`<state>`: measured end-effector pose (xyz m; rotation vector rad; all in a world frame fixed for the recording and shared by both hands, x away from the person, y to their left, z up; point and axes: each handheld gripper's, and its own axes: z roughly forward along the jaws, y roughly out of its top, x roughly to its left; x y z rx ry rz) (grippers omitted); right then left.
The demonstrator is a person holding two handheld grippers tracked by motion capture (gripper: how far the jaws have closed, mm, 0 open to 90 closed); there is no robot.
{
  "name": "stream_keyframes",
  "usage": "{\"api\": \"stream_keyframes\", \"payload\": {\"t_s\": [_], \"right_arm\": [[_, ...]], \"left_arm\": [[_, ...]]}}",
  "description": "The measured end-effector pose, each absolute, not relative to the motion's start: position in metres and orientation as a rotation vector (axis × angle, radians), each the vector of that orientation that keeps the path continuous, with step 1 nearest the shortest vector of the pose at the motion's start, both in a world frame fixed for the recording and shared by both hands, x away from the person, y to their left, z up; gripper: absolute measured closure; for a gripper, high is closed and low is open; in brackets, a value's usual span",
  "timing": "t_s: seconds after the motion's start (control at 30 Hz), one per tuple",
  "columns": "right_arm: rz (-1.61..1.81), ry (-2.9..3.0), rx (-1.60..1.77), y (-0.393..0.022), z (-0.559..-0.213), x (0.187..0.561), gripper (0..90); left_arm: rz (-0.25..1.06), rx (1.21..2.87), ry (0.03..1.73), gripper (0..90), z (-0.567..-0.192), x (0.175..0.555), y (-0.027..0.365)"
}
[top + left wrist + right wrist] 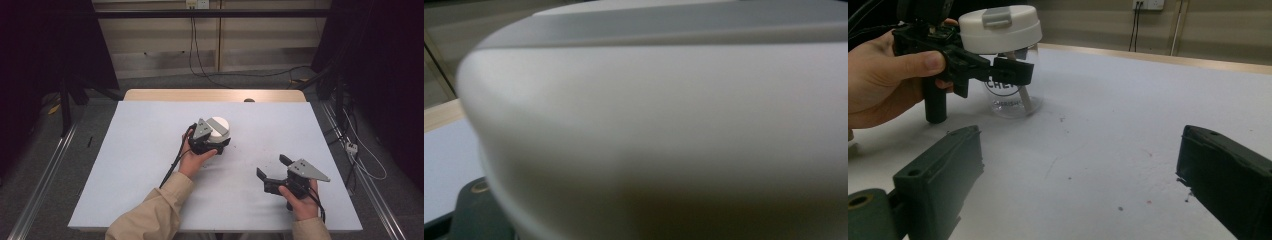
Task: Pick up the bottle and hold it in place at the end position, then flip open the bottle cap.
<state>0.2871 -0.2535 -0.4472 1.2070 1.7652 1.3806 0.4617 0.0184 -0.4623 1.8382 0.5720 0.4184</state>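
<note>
High view, near edge: two forearms in tan sleeves enter from the bottom; the table (pixel 150 200) carries a pale blue-white cover.
Right gripper (pixel 271 167): held low at the near right of the table, jaws spread wide with nothing between them; in the right gripper view the two black jaws rise from the bottom corners over bare cover.
Left gripper (pixel 218 145): held in the left hand (pixel 195 160) toward the table's middle, clamped around the clear body of the jar just under the lid.
Jar (pixel 1010 92): a clear container with dark lettering, standing upright on the cover, well apart from the right gripper.
Lid (pixel 1000 29): white, round, with a grey tab on top, seated on the jar; in the left gripper view it appears as a blurred white curve very close to the lens.
Far edge: a strip of bare wood (pixel 215 95) beyond the cover; cables (pixel 200 55) hang down the back wall.
</note>
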Motion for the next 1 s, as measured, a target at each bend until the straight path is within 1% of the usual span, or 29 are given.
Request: {"api": "stream_keyframes", "payload": {"t_s": [0.63, 0.77, 1.0], "right_arm": [[1.373, 1.831, 1.182, -0.222, -0.441, 0.314, 5.0], [1.370, 1.840, 1.179, -0.219, -0.438, 0.319, 7.9], [1.362, 1.835, 1.167, -0.212, -0.429, 0.327, 10.4]], "left_arm": [[0.414, 1.849, 0.572, 18.4, -0.462, 0.462, 0.018], [0.412, 1.847, 0.580, 18.5, -0.462, 0.462, 0.018], [0.415, 1.850, 0.578, 18.4, -0.462, 0.462, 0.018]]}}
